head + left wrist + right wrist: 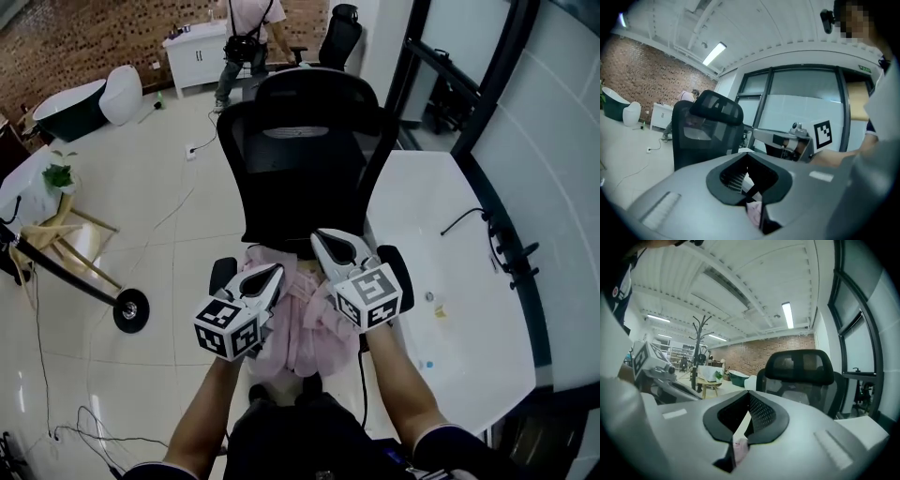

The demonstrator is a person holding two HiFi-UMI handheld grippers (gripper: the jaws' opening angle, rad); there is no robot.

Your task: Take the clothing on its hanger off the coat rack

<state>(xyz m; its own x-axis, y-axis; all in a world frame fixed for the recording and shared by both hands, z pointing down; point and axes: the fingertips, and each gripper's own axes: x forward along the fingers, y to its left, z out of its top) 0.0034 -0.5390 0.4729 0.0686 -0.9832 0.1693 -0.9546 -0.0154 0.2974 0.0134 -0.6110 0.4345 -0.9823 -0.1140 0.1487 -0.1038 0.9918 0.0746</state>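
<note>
A pale pink garment hangs below my two grippers, which I hold side by side in front of a black office chair. No hanger can be made out under the cloth. My left gripper is shut, with a fold of the pink garment showing at the root of its jaws. My right gripper is shut too, with pink garment caught between its jaws. The coat rack stands far off across the room, seen only in the right gripper view.
A white table lies to the right, beside dark-framed glass walls. At the left stand a wooden stool with a plant and a black pole ending in a wheel. Cables trail over the floor. A person stands at the back.
</note>
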